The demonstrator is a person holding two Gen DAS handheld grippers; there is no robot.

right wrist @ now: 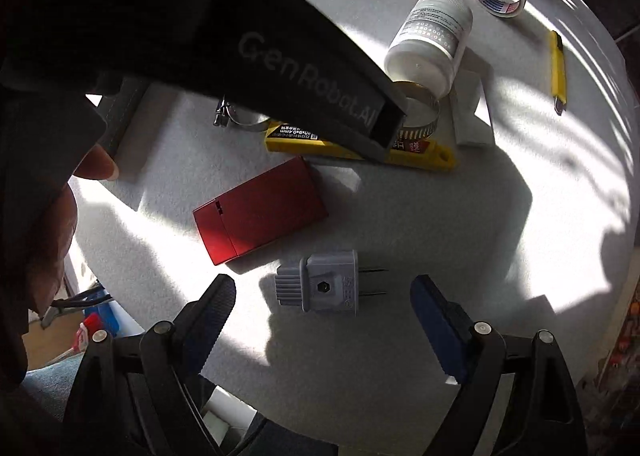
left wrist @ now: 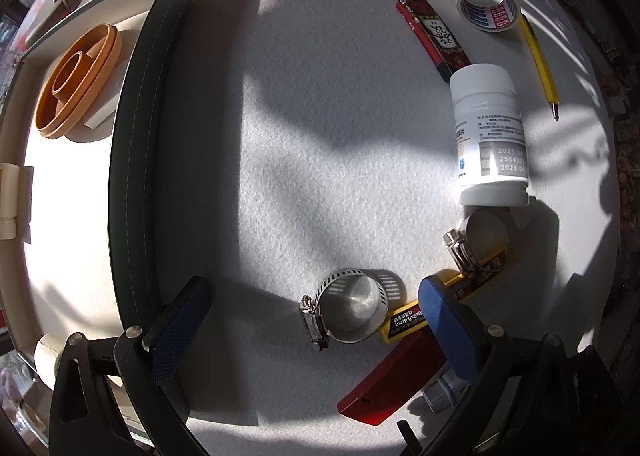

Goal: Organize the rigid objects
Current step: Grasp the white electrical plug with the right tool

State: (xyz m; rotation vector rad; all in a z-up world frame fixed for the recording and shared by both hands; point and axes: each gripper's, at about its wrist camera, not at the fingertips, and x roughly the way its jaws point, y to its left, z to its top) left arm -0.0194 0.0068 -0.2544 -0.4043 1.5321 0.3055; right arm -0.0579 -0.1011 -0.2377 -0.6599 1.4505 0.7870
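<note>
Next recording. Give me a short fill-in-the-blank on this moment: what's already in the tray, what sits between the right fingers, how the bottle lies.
1. The ring-shaped object already in the tray is ____ in colour.
2. The grey object between the open right gripper fingers is a ____.
3. The white bottle lies on its ____.
4. Both hose clamps rest partly on a ____ blade box.

Missing words: orange; plug adapter; side; yellow

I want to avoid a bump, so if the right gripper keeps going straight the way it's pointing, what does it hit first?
Most likely the grey plug adapter: it lies on the table right ahead of the open right gripper, roughly centred between its fingers. Depth is hard to judge, so the gripper might pass above it.
</note>
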